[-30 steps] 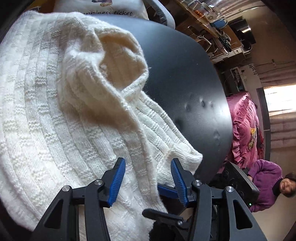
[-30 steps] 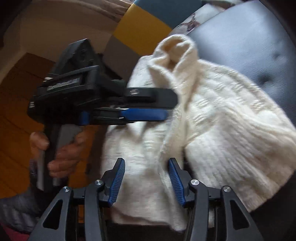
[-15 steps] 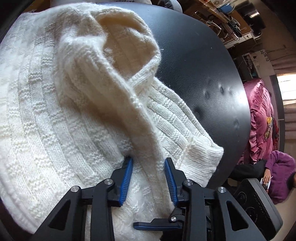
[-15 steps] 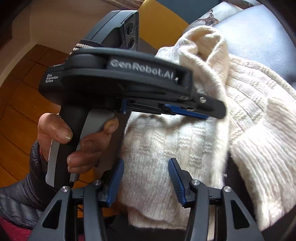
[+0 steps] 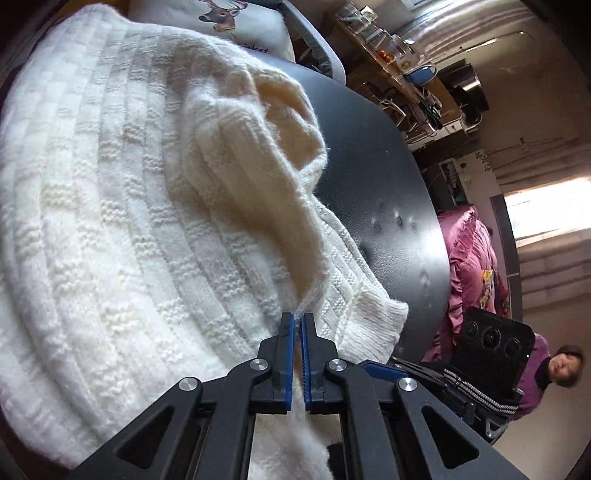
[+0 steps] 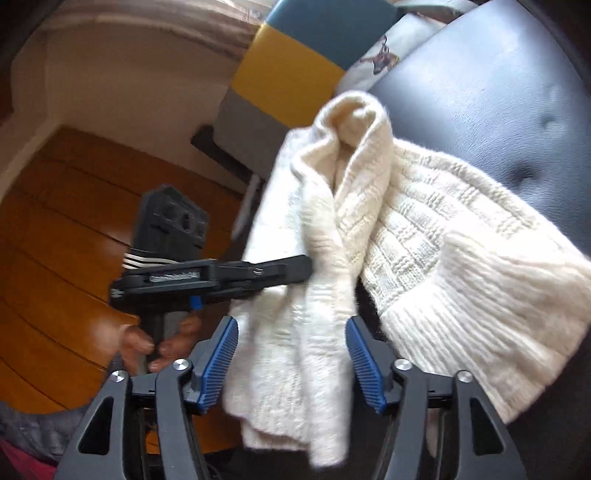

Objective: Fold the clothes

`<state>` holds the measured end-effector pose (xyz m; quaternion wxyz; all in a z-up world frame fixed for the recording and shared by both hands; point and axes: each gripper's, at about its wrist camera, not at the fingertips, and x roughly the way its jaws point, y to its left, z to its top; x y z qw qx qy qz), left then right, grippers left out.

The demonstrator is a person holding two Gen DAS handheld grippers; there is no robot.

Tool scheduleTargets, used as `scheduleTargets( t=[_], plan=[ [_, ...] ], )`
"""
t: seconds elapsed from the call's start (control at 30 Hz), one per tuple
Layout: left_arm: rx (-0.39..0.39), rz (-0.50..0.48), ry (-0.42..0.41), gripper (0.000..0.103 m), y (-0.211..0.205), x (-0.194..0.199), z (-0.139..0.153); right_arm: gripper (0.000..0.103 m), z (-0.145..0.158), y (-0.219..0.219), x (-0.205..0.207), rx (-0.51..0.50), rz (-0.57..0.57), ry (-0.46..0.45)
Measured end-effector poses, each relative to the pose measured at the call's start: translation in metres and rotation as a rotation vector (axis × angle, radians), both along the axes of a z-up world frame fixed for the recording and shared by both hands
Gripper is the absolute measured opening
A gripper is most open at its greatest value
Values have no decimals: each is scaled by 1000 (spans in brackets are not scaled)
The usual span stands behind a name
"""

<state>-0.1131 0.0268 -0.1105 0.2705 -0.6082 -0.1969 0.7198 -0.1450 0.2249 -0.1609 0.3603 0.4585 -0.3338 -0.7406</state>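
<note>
A cream knitted sweater (image 5: 122,206) lies bunched on a black leather seat (image 5: 384,177). My left gripper (image 5: 297,316) is shut on a raised edge fold of the sweater near its ribbed cuff (image 5: 373,321). In the right wrist view the sweater (image 6: 424,258) hangs over the seat's edge, and my left gripper (image 6: 295,269) shows from the side, pinching the knit. My right gripper (image 6: 291,347) is open, its blue pads either side of a hanging part of the sweater without closing on it.
The black seat (image 6: 498,92) extends to the right. A white deer-print cushion (image 5: 236,29) lies behind the sweater. A yellow and grey cushion (image 6: 291,74) stands at the seat's far end. Wooden floor (image 6: 62,229) lies to the left. A person in purple (image 5: 554,373) sits at right.
My left gripper has closed from open onto the sweater's edge fold. My right gripper stays open and has drawn back a little from the left gripper.
</note>
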Motion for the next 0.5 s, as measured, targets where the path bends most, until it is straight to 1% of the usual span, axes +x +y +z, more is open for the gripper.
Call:
scheduleTargets(
  t=[0.03,0.07,0.13,0.17,0.23,0.27,0.3,0.33,0.37,0.4,0.43,0.5],
  plan=[
    [1,11,1,0,-8,0,-1,65,-5,-22,-10,12,42,-11],
    [4,21,1,0,-14,2,-1,65,-6,-33,-15,-8,68,-15],
    [35,27,-8,0,-13,8,0,65,-6,-52,-25,-56,116,-21],
    [36,27,-10,0,-12,8,0,66,-6,-67,-26,-90,126,-25],
    [38,29,-4,0,-2,10,-4,66,-3,-68,-4,-94,136,-13],
    [48,34,-10,3,-3,9,-3,66,-3,-78,-13,-75,139,-5],
    [66,34,-19,8,-3,6,-2,66,-1,-86,-4,-54,140,5],
    [75,27,-21,22,-2,4,2,66,0,-93,7,-32,142,15],
    [67,19,-11,36,1,1,8,66,7,-89,27,-14,136,32],
    [59,11,-1,40,3,-2,13,66,20,-91,40,-1,128,50],
    [39,-7,4,42,7,-4,17,66,25,-97,43,15,128,69],
    [-27,-64,6,51,20,-7,22,66,35,-109,46,60,145,119]
  ],
)
